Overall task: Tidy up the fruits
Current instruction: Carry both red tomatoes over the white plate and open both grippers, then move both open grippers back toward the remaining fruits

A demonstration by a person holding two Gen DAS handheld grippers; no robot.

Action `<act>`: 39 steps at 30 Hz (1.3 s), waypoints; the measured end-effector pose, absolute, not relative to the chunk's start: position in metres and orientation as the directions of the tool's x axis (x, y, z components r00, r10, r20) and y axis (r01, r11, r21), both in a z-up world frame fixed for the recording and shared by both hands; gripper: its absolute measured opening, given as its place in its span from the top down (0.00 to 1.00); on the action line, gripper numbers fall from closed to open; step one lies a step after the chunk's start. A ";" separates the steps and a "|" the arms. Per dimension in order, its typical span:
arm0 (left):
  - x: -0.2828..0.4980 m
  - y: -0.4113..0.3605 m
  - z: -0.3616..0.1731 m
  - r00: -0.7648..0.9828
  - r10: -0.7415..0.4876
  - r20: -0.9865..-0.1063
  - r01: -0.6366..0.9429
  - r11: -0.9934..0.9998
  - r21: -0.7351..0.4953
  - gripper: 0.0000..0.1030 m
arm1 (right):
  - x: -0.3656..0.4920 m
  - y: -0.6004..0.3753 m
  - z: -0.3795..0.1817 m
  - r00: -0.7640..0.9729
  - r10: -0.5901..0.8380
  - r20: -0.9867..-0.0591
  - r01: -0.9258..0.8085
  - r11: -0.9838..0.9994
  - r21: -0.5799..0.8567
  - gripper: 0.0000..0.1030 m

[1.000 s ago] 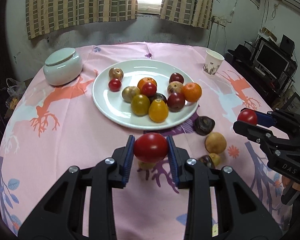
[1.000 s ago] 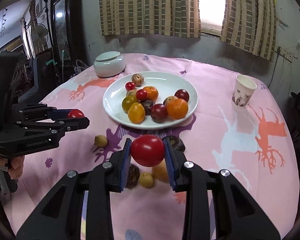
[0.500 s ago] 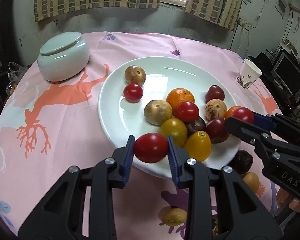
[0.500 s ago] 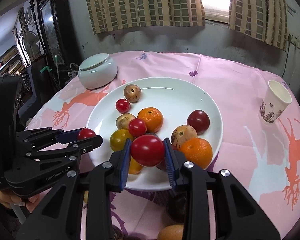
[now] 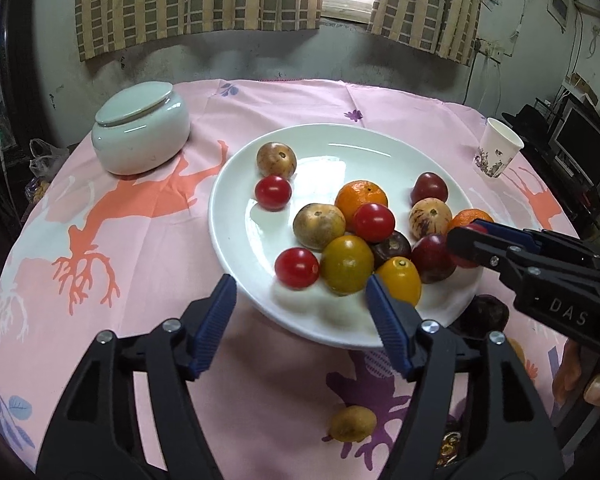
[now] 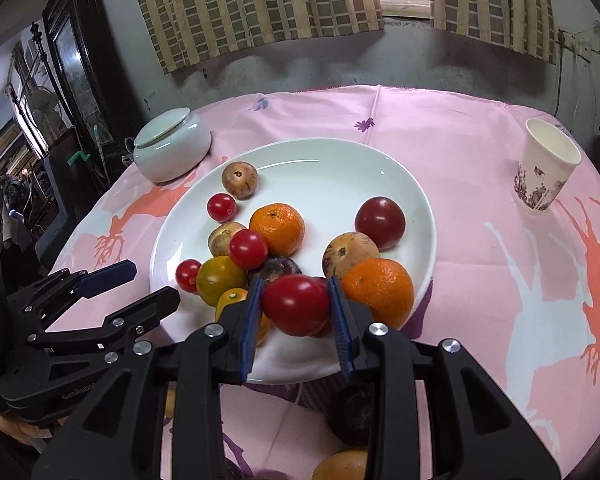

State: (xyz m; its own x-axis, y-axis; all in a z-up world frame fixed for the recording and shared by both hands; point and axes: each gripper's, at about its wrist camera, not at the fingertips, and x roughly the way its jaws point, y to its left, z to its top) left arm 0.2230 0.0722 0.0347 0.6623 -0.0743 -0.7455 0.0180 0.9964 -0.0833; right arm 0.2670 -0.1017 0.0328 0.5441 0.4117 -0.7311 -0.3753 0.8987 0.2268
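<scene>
A white plate (image 5: 228, 240) on the pink tablecloth holds several fruits: oranges, red tomatoes, yellow and dark ones. My left gripper (image 5: 300, 300) hangs over the plate's near rim with its jaws opening. A red tomato (image 5: 297, 268) lies free on the plate just ahead of them, touching neither pad. In the right wrist view the left gripper (image 6: 150, 282) stands wide at the plate's left edge. My right gripper (image 6: 296, 308) is shut on another red tomato (image 6: 296, 310) above the plate's (image 6: 420, 208) near side. From the left wrist view the right gripper (image 5: 470, 236) reaches in from the right.
A pale lidded ceramic jar (image 5: 140, 136) stands left of the plate and a paper cup (image 5: 500, 152) at the far right. Loose fruits lie on the cloth near me: a small yellow-brown one (image 5: 352, 424) and a dark one (image 6: 348, 416). A hand (image 5: 592, 384) holds the right gripper.
Both grippers came forward from the loose fruits to the plate. The left jaws then spread, and their red tomato now lies on the plate. The right gripper keeps its tomato.
</scene>
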 end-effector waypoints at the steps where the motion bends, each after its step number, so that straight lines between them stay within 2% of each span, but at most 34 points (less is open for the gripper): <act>1: 0.219 0.073 0.036 0.659 -0.082 -0.747 0.013 0.995 -0.098 0.25 | 0.266 -0.106 0.036 0.549 0.431 -0.716 -0.373 0.893 0.251 0.67; 2: 0.215 0.073 0.036 0.651 -0.091 -0.754 0.008 0.994 -0.113 0.23 | 0.265 -0.110 0.039 0.554 0.453 -0.698 -0.371 0.886 0.280 0.62; 3: 0.211 0.074 0.036 0.644 -0.099 -0.759 0.003 0.992 -0.127 0.21 | 0.264 -0.114 0.043 0.566 0.471 -0.676 -0.361 0.879 0.311 0.40; 4: 0.205 0.074 0.036 0.643 -0.107 -0.758 -0.003 0.990 -0.142 0.21 | 0.264 -0.116 0.046 0.585 0.480 -0.653 -0.352 0.877 0.328 0.33; 5: 0.199 0.073 0.036 0.645 -0.106 -0.757 -0.010 0.989 -0.147 0.21 | 0.263 -0.117 0.049 0.608 0.495 -0.621 -0.350 0.869 0.349 0.31; 8: 0.177 0.072 0.035 0.652 -0.105 -0.751 -0.007 0.989 -0.145 0.19 | 0.266 -0.112 0.051 0.579 0.503 -0.642 -0.341 0.864 0.369 0.31; 10: 0.167 0.070 0.033 0.650 -0.087 -0.755 -0.002 0.993 -0.116 0.17 | 0.258 -0.121 0.057 0.580 0.532 -0.616 -0.332 0.846 0.418 0.31; 13: 0.157 0.068 0.032 0.652 -0.063 -0.756 -0.004 0.996 -0.086 0.16 | 0.240 -0.130 0.063 0.582 0.517 -0.628 -0.348 0.856 0.383 0.30; 16: 0.150 0.065 0.030 0.656 -0.076 -0.751 0.005 0.995 -0.095 0.16 | 0.213 -0.144 0.062 0.594 0.473 -0.650 -0.347 0.880 0.323 0.23; 18: 0.145 0.062 0.028 0.654 -0.079 -0.753 0.009 0.995 -0.096 0.15 | 0.194 -0.156 0.059 0.618 0.447 -0.647 -0.337 0.894 0.295 0.09; 19: 0.144 0.060 0.027 0.651 -0.081 -0.755 0.012 0.995 -0.097 0.15 | 0.185 -0.161 0.058 0.633 0.431 -0.644 -0.326 0.902 0.283 0.07; 29: 0.138 0.049 0.006 0.642 -0.046 -0.765 -0.008 0.998 -0.066 0.12 | 0.121 -0.198 0.027 0.664 0.345 -0.664 -0.255 0.939 0.232 0.05; 39: 0.147 0.050 -0.015 0.643 -0.032 -0.765 -0.018 0.998 -0.057 0.13 | 0.116 -0.192 0.011 0.646 0.318 -0.694 -0.282 0.944 0.170 0.05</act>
